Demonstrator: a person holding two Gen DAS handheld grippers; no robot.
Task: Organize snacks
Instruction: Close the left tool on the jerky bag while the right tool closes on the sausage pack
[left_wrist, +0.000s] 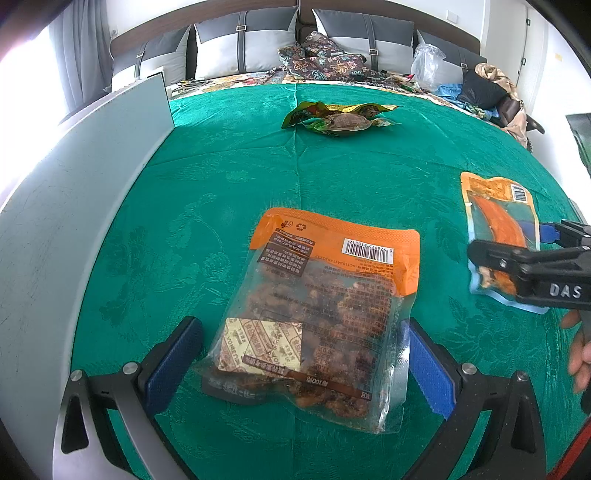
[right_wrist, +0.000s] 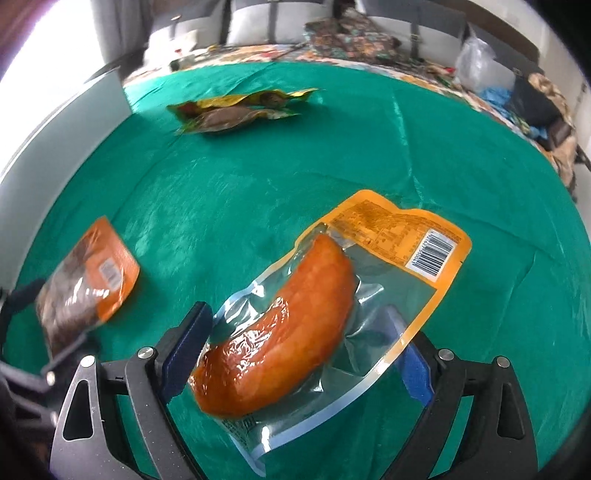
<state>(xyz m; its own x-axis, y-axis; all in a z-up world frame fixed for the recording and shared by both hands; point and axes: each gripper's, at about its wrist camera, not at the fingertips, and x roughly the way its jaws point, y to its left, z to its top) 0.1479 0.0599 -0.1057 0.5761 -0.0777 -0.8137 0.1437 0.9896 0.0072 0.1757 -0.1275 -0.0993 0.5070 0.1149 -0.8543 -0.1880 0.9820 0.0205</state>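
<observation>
Blue pads of the left tool stand spread wide on either side of a nut pouch, which lies flat on the green cloth with its orange top pointing away; the left pad stands clear of it, and whether the right pad touches its edge I cannot tell. To its right, the right tool is likewise released, its jaws straddling the near end of a sausage pack that rests on the cloth near the right edge. A hand shows behind that tool. Well beyond both, near the far edge, two green-yellow packets lie overlapping. A grey panel runs along the left edge. Cushions and clutter sit behind.
</observation>
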